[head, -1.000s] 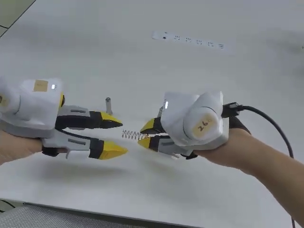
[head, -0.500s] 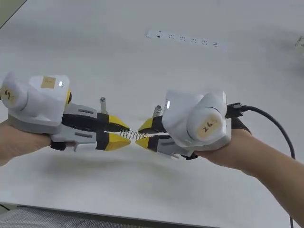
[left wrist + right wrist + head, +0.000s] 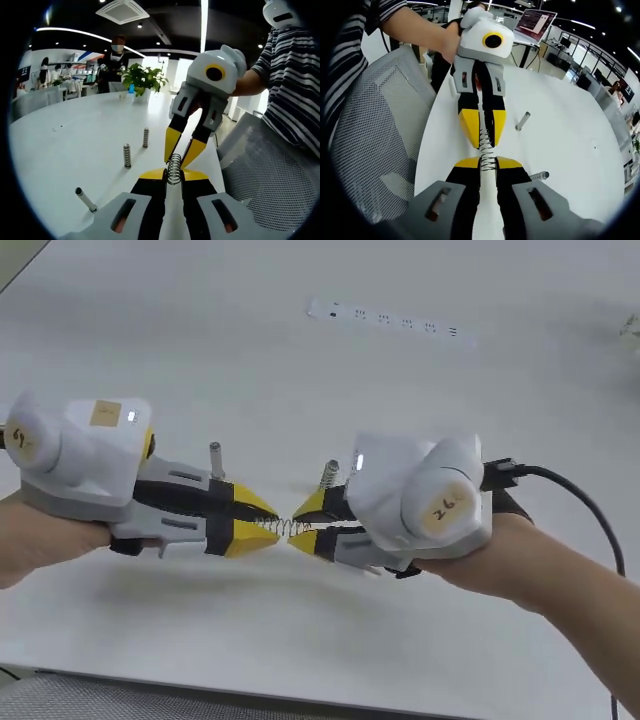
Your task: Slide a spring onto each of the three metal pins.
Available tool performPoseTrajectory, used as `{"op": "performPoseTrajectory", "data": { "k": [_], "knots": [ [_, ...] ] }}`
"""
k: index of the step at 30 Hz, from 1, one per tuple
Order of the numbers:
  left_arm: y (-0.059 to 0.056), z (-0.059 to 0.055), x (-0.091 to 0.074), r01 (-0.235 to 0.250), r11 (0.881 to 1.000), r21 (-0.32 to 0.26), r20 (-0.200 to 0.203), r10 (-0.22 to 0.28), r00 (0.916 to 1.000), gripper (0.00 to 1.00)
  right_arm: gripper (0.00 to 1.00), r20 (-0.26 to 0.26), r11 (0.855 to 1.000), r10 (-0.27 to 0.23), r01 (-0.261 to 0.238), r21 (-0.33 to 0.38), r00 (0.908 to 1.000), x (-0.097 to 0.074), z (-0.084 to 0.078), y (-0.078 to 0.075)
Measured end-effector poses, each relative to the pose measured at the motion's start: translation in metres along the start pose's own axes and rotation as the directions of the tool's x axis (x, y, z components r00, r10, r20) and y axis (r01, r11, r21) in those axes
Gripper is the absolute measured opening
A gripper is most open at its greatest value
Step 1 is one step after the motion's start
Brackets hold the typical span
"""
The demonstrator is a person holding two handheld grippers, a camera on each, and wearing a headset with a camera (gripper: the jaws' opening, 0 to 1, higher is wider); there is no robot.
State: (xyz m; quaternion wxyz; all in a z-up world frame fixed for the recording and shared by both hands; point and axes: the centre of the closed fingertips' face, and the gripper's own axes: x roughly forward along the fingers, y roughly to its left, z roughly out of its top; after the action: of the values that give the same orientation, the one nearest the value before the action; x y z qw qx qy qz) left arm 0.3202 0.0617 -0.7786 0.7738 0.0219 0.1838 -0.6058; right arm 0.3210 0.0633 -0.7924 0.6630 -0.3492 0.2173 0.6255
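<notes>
— What's past my left hand-held gripper (image 3: 173, 175)?
— Ahead of it you have the white surface (image 3: 60, 145) running to a potted plant (image 3: 142, 77), then an open office. Above are a ceiling vent (image 3: 122, 10) and a long light strip (image 3: 204, 15).
— And by my right hand-held gripper (image 3: 481, 164)?
— In its own view a grey mesh chair (image 3: 380, 125) sits to its left, and a laptop screen (image 3: 537, 22) glows on a desk far ahead. From your head, a white power strip (image 3: 390, 323) lies well beyond both.

Handwritten on the round tan sticker (image 3: 443, 508) at the back of the right gripper (image 3: 296, 525), right of centre: "26", with any further mark too blurred to read. On the second sticker (image 3: 22, 440), on the left gripper (image 3: 270, 525) at far left: possibly "5", not surely legible.
</notes>
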Motion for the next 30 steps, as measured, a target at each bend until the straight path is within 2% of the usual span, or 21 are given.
{"op": "performPoseTrajectory", "data": {
  "k": [7,18,24,30],
  "knots": [
    [-0.0011,0.0011,0.0009,0.01,1.0,0.003,0.0,-0.01,0.9999,0.08,0.12,0.012,1.0,0.003,-0.003,0.003,0.9999,-0.0022,-0.0006,0.0011],
    [-0.0023,0.0015,0.0001,0.02,1.0,0.007,-0.018,-0.02,0.9996,0.07,0.15,0.023,0.999,0.011,-0.012,0.047,0.9997,-0.0042,-0.0015,0.0003],
    [-0.0027,0.0016,-0.0014,0.026,1.0,0.007,-0.023,-0.025,0.9994,0.07,0.16,0.01,0.999,0.015,-0.016,0.037,0.9998,-0.0049,-0.0089,0.0029],
    [-0.0038,0.0007,-0.0009,0.032,0.999,0.007,-0.034,-0.032,0.9989,0.07,0.13,0.012,1.0,0.022,-0.022,0.002,0.9997,-0.0044,-0.0069,0.0028]
  ]
}}
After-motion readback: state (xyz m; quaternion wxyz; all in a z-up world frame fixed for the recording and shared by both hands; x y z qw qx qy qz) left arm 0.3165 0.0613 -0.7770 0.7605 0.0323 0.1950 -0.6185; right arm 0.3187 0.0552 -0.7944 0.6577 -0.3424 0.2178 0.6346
